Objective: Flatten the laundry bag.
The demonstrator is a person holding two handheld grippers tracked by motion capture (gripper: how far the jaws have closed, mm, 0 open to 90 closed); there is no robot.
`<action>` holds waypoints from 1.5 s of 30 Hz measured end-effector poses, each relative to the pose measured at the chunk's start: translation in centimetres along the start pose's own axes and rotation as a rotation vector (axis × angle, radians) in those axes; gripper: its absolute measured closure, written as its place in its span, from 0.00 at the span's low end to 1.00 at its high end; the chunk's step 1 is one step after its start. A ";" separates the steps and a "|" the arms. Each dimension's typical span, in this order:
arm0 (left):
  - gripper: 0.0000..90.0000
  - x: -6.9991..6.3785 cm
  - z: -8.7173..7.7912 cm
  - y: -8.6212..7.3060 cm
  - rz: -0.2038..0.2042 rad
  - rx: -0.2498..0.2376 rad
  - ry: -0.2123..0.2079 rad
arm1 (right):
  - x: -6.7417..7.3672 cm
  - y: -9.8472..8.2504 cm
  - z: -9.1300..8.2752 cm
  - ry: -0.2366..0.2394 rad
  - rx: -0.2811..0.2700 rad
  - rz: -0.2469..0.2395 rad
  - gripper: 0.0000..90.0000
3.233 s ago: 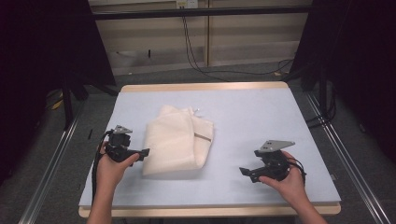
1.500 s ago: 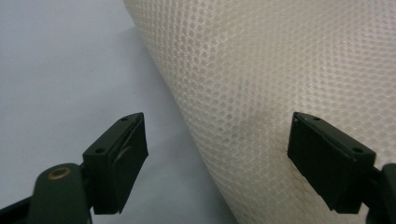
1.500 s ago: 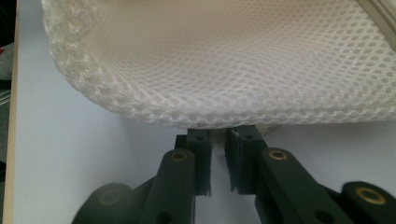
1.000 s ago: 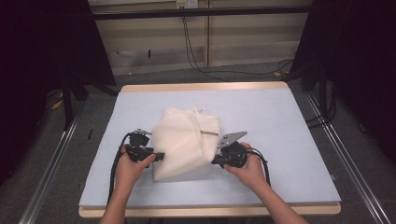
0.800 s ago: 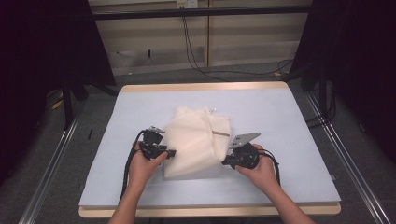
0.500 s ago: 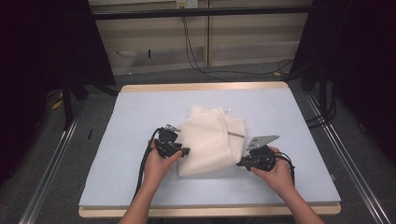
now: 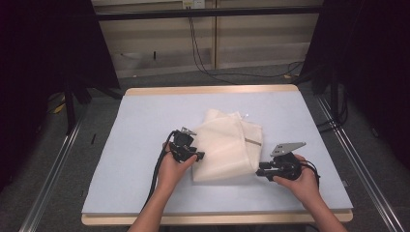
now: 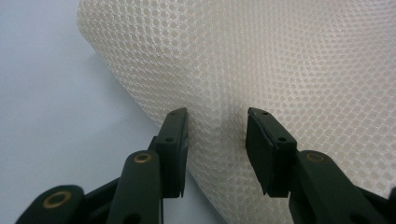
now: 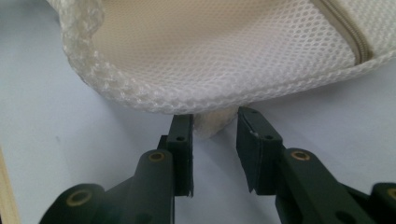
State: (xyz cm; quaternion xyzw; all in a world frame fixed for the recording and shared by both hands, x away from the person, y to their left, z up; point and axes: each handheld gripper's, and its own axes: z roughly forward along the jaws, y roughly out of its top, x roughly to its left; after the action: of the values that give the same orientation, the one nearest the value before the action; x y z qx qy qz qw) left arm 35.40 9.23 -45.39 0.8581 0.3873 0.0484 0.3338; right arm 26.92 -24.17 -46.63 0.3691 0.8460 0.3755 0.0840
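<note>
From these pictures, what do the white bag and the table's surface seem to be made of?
The white bag looks like a soft synthetic mesh fabric, probably polyester: the left gripper view shows a regular honeycomb of small holes with a slight sheen, and a beige zipper is sewn in. The table's surface seems a smooth, matte pale-blue sheet, perhaps foam or plastic, laid on a wooden board.

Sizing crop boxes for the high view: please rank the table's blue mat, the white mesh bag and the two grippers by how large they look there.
1. blue mat
2. white mesh bag
3. left gripper and right gripper: they look about alike, so no ranking between them.
</note>
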 end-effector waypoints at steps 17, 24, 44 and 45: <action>0.39 -1.2 -2.3 0.8 0.057 -0.049 -0.061 | 0.2 2.4 0.0 -0.008 -0.050 -0.004 0.90; 0.19 -2.9 -3.6 0.8 0.125 -0.098 -0.082 | 0.5 2.6 0.3 -0.009 -0.056 -0.001 0.91; 0.04 -7.8 -1.3 -0.1 0.314 -0.068 -0.152 | 1.0 3.0 0.8 0.021 -0.082 0.040 0.91; 0.06 -7.9 -1.2 -0.1 0.321 -0.075 -0.139 | 1.0 3.0 0.9 0.023 -0.085 0.044 0.91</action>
State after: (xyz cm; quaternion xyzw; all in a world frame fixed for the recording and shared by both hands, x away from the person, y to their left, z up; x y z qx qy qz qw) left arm 29.43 4.45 -43.12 0.8971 0.2191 0.0562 0.3796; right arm 28.28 -21.61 -44.99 0.3792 0.8219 0.4171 0.0819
